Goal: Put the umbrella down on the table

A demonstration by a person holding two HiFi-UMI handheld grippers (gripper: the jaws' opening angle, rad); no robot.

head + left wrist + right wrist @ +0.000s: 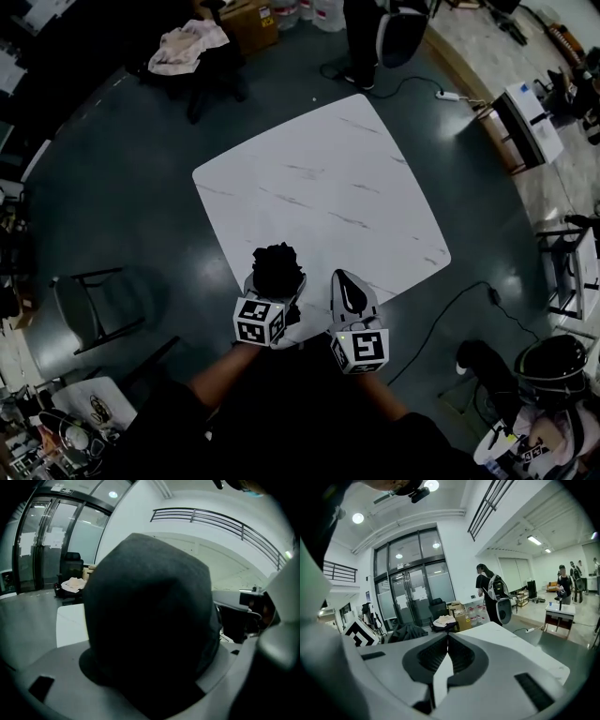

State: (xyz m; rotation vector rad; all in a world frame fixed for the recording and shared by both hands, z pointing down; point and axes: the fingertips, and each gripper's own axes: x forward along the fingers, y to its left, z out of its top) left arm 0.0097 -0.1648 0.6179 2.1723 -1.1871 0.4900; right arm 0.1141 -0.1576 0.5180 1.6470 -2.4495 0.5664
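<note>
The folded black umbrella (277,262) was gripped between the jaws of the left gripper (275,286) and held over the near edge of the white marble table (328,178). It was judged not yet to be laid down, and placed there so that it could be lowered onto the bare top ahead. The right gripper (351,292) was held just beside it, jaws pressed together on nothing, apparently not needed for the carrying.
</note>
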